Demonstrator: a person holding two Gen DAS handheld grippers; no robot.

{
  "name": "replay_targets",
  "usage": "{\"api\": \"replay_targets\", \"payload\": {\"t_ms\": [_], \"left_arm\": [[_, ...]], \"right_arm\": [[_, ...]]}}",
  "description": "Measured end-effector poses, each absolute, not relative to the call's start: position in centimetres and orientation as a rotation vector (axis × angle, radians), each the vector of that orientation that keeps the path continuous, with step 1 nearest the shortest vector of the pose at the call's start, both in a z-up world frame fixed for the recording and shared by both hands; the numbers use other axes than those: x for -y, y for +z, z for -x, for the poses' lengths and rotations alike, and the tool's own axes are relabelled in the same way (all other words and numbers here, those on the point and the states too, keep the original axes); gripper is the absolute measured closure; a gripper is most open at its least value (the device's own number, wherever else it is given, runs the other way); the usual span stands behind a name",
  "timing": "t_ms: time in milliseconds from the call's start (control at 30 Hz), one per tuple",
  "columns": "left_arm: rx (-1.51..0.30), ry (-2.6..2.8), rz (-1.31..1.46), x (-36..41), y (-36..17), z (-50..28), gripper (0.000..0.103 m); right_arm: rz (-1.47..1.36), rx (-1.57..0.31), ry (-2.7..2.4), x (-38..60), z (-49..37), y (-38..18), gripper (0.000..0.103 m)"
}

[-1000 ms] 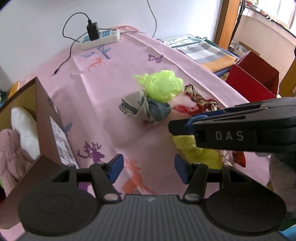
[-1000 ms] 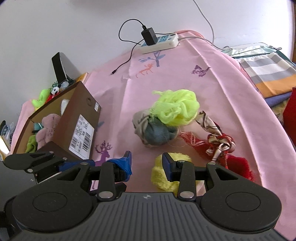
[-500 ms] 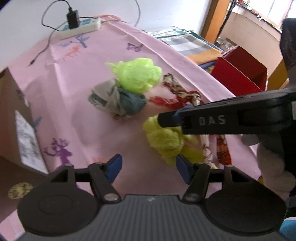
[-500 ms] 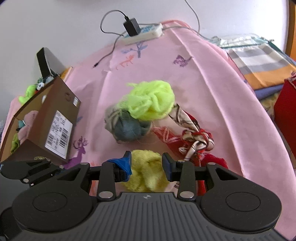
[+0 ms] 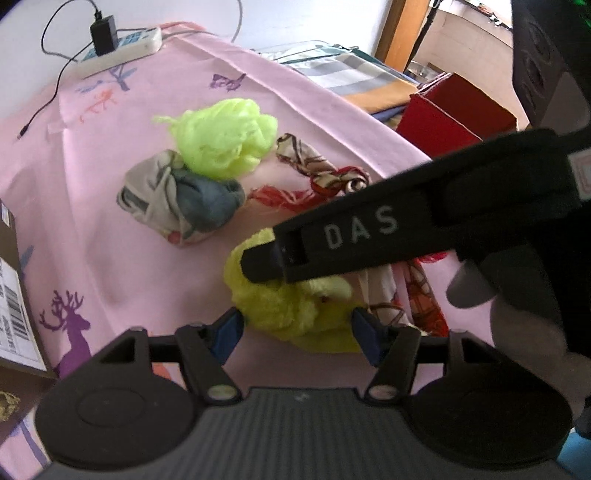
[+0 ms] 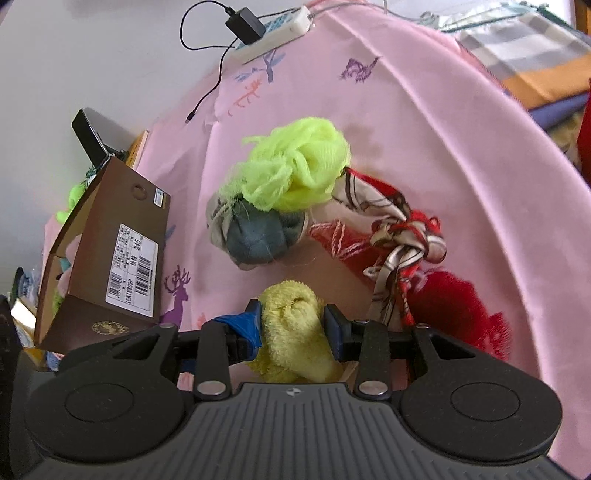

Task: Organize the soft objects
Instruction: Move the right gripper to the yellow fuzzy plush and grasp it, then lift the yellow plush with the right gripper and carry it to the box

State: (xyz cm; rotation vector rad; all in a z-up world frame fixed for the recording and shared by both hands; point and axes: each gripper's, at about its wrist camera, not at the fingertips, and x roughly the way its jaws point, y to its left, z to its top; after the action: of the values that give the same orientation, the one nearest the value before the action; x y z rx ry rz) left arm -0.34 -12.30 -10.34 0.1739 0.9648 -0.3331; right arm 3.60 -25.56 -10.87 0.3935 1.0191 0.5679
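Right wrist view shows the biggest thing first: the pink tablecloth (image 6: 424,155), printed with deer and butterflies, covering the whole work surface up to a white wall. On its left edge stands an open brown cardboard box (image 6: 110,240) with soft toys inside. Mid-cloth lies a neon green mesh pouf (image 6: 295,170) touching a grey-blue knotted cloth bundle (image 6: 255,236), with a red and cream patterned scarf (image 6: 402,225) just beside them. Nearest the camera, the yellow fluffy towel (image 6: 291,332) sits on the cloth between the blue pads of the right gripper (image 6: 293,326), whose jaws stand narrow and press the towel on both sides. The left gripper (image 5: 295,330) hangs wide, holding nothing, its pads flanking the same towel.

Risk, as I judge it: both claws crowd one item, so they could collide. The scarf lies just beside the towel and might snag and drag along on the lift. A shallow pinch on loose pile could also slip.

Farther back, a white power strip (image 6: 277,31) rests by the wall; a red box (image 5: 454,114) stands off the cloth's right side.
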Motion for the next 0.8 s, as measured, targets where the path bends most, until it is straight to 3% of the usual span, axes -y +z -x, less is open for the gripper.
{"api": "replay_targets", "payload": {"t_ms": [800], "left_arm": [[-0.863,-0.244,-0.179,7.4,-8.0,3.7,0.044]], "right_arm": [[-0.417,-0.992,0.726,22.1,-2.6,-9.1,0.085]]}}
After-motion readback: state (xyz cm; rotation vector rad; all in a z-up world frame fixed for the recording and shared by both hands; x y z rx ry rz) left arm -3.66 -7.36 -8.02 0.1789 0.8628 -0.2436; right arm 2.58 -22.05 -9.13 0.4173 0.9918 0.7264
